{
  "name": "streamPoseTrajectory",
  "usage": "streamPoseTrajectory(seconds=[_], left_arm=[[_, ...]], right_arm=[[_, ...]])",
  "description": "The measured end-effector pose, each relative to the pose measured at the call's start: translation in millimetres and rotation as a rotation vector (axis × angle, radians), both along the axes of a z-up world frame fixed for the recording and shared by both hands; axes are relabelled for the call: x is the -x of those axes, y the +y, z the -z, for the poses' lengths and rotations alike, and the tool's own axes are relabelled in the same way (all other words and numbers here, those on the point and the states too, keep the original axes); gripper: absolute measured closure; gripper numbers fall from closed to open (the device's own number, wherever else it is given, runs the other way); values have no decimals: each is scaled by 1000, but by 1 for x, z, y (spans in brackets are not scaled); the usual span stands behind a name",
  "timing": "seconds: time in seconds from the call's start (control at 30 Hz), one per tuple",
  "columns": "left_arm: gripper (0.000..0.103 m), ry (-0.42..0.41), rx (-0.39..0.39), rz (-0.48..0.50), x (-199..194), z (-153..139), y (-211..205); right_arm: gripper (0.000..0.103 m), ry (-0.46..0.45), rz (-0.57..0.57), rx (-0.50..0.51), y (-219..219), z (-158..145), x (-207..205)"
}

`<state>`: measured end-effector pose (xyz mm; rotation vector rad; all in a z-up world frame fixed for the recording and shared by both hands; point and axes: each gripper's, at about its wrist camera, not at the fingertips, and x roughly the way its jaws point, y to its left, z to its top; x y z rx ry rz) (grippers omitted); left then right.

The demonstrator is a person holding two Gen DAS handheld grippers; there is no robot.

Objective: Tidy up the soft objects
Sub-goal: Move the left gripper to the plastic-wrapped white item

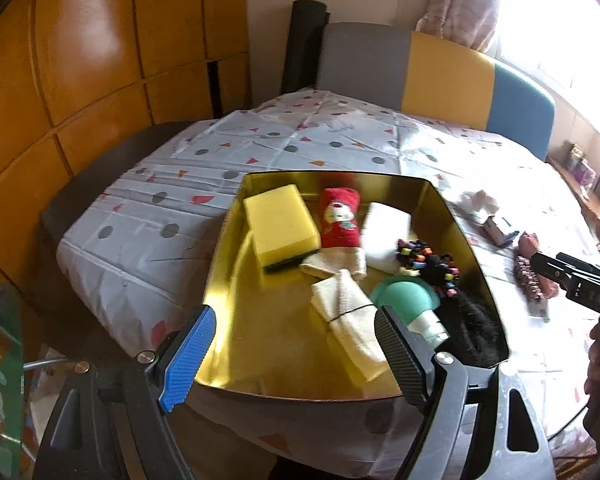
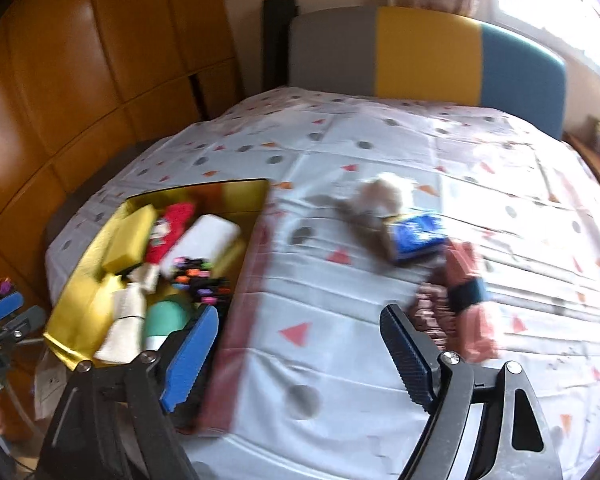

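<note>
Gold tray (image 1: 452,216) holding yellow sponge (image 1: 278,226), red sock (image 1: 340,220), white block (image 1: 386,226) (tilted), cream cloths (image 1: 348,308)

Legible text: one faint marking only.
Right gripper (image 1: 556,266), seen from the left wrist view: pale characters stamped on the dark body behind its fingers, too blurred to read with certainty. Blue packet (image 2: 416,236) on the tablecloth (image 2: 340,360): print smeared by motion, unreadable. Red sock (image 1: 340,218) in the gold tray (image 1: 236,320): a cartoon figure, no lettering discernible.
</note>
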<state>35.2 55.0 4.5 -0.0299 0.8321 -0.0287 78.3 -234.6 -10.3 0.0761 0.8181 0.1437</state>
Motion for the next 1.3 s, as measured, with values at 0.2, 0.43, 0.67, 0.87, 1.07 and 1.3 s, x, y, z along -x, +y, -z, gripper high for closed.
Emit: streamPoseTrajectory(seconds=[0.2,0.43,0.67,0.87,1.07,1.3], left_arm=[[20,24,52,74,-9,-2,-19],[21,33,66,155,-23,-10,-50],[25,44,97,221,-56,-25,-94],[33,126,163,310,-97,-27,-147],[33,176,185,337,-142,-18,-204],[28,280,257,274,-203,17,-243]], right_arm=[[10,-9,83,15,-55,4,-2],[9,-2,242,-7,-131,27,2],[9,16,421,-158,-181,35,10],[9,-9,432,-173,-182,26,15],[9,-1,468,-212,-191,27,15],[8,22,477,-287,-199,31,14]])
